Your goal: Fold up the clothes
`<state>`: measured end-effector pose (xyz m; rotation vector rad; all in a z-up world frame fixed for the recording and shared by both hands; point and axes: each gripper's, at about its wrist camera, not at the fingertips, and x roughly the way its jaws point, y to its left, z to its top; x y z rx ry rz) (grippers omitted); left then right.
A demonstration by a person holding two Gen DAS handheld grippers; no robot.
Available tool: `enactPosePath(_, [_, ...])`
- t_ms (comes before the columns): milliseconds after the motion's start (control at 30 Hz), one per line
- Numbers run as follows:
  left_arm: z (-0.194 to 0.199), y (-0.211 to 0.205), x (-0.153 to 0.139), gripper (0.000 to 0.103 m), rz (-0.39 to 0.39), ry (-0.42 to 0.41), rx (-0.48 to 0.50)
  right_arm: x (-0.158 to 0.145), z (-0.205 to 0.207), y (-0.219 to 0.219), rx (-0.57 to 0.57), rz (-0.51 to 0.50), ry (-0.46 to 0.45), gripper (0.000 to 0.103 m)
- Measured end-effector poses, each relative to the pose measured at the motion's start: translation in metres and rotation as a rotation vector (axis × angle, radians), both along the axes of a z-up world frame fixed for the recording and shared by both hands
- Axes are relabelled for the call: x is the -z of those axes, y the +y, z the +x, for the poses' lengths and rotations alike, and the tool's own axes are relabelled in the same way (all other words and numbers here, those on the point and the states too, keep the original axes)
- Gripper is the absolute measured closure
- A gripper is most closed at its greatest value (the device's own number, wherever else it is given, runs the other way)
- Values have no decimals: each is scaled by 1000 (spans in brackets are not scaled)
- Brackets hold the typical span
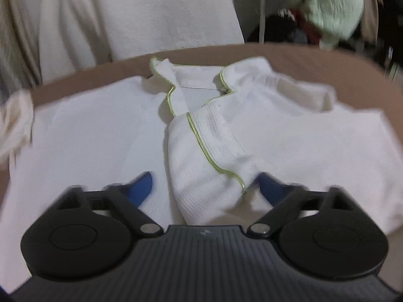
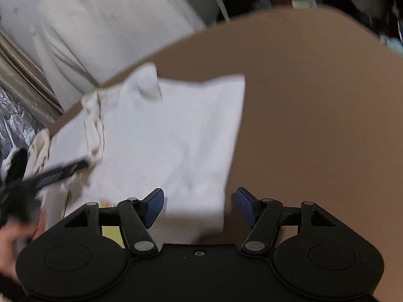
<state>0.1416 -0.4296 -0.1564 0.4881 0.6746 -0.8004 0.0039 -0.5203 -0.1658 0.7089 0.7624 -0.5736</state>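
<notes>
A white shirt [image 1: 252,125] with lime-green piping lies spread on the brown table [image 1: 314,58], collar at the far side. One front panel is folded over toward the middle. My left gripper [image 1: 206,186] is open just above the near hem, its blue pads either side of the folded panel, holding nothing. In the right wrist view the shirt [image 2: 163,138] lies left of centre. My right gripper [image 2: 199,206] is open over the shirt's right edge, empty. The left gripper [image 2: 37,176] shows blurred at the left there.
The brown table [image 2: 314,125] stretches bare to the right of the shirt. A white draped sheet [image 1: 138,12] hangs behind the table. A pale green cloth [image 1: 330,7] and dark clutter sit at the back right. A cream cloth [image 1: 15,125] lies at the table's left edge.
</notes>
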Motion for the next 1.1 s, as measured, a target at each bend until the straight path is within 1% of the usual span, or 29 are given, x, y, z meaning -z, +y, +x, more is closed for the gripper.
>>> enactPosePath(33, [-2,-2,-4,93,6,-31,6,3,0,4,-19,10,21,19])
enactPosePath(67, [-5,0,-13,94,-14,-60,12,7,1,8,-38,21,41,14])
enactPosePath(100, [-8,2,-22,95,-33,-90,19,10,1,13,-58,31,62,13])
enactPosePath(167, [-13,7,-40,95,-76,-152,22,16,14,19,-96,-20,140,13])
enactPosePath(233, [-16,18,-61,95,-125,-218,4,21,24,25,-126,-77,204,12])
enactPosePath(267, [-14,24,-69,95,-150,-241,-17,23,29,28,-141,-105,236,12])
enactPosePath(333, [-1,37,-75,95,-193,-256,-88,23,31,27,-148,-125,247,10])
enactPosePath(367, [6,45,-75,95,-207,-254,-125,23,31,27,-144,-130,248,10])
enactPosePath(400, [17,50,-70,95,-206,-217,-156,23,30,28,-141,-137,250,10])
enactPosePath(500, [57,65,-45,94,-174,-31,-239,21,29,31,-132,-171,263,10])
enactPosePath(533, [68,68,-35,94,-161,14,-265,19,29,32,-128,-185,270,10])
enactPosePath(567, [74,71,-27,94,-147,32,-282,18,29,32,-123,-200,274,10])
enactPosePath(600, [79,73,-20,94,-133,39,-294,16,28,32,-116,-216,271,10])
enactPosePath(633, [81,77,-17,94,-142,45,-299,14,28,32,-107,-231,265,11])
enactPosePath(667, [82,81,-18,94,-169,51,-299,11,27,33,-99,-246,259,13])
enactPosePath(700, [82,85,-19,94,-195,57,-299,9,25,32,-94,-261,246,18])
enactPosePath(733, [82,90,-19,94,-221,63,-299,8,22,32,-92,-269,239,24])
enactPosePath(767, [84,91,-19,93,-224,65,-300,7,19,31,-85,-270,246,28])
enactPosePath(800, [86,90,-19,91,-211,63,-300,8,19,28,-75,-265,257,32])
enactPosePath(833, [88,89,-19,87,-198,62,-300,9,21,26,-72,-258,264,32])
enactPosePath(867, [91,87,-16,87,-160,52,-307,9,23,27,-76,-261,273,33])
enactPosePath(933, [94,85,-11,87,-40,-4,-330,9,27,30,-93,-269,287,33])
enactPosePath(967, [97,89,-10,87,-17,-12,-337,9,29,30,-106,-266,287,33])
enactPosePath(1033, [103,100,-8,87,0,-6,-354,4,25,31,-132,-206,216,32])
enactPosePath(1100, [112,116,-7,87,-8,28,-393,-8,15,28,-122,-166,82,32])
